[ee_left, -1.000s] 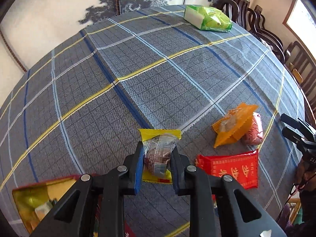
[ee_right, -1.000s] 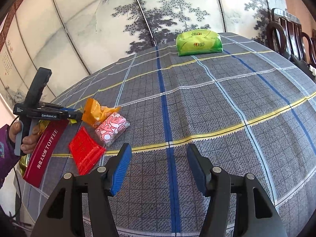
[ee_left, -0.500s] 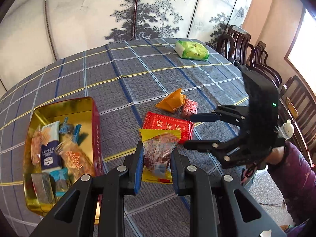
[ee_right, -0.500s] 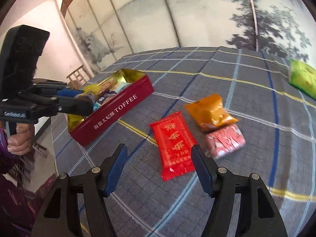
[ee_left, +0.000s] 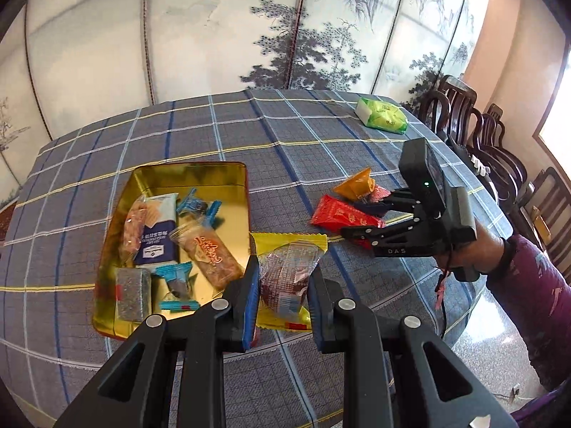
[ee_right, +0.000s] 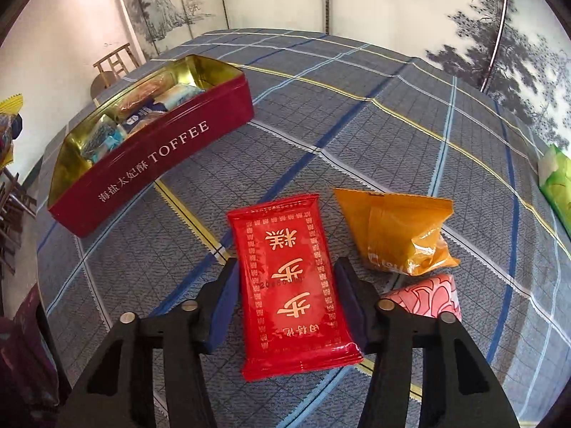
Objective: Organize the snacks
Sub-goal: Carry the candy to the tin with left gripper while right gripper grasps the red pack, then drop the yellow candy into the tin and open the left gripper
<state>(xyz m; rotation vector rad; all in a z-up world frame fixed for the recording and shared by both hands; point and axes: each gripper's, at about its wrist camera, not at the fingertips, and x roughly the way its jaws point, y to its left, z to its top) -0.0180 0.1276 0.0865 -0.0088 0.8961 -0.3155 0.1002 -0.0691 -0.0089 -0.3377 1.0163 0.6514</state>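
Observation:
My left gripper (ee_left: 283, 267) is shut on a yellow-edged clear snack packet (ee_left: 289, 240) and holds it in the air beside the right rim of the open gold-lined toffee tin (ee_left: 189, 166). Several wrapped snacks lie inside that red tin (ee_right: 160, 149). A red packet with gold characters (ee_right: 289, 278) lies flat on the checked tablecloth. My right gripper (ee_right: 285, 264) straddles it with jaws closing, pads right at its long edges, the packet unsqueezed. In the left wrist view, the right gripper (ee_left: 351, 219) sits over that red packet (ee_left: 332, 212).
An orange packet (ee_right: 396, 228) and a pink patterned one (ee_right: 428, 296) lie just right of the red packet. A green tissue pack (ee_left: 382, 117) sits at the far corner. Dark wooden chairs (ee_left: 474, 132) line the right side, and a painted screen stands behind the table.
The left gripper rose and carried the yellow packet towards the tin, which now shows in full. The right gripper swung over to the red packet, dropped onto it and narrowed its jaws.

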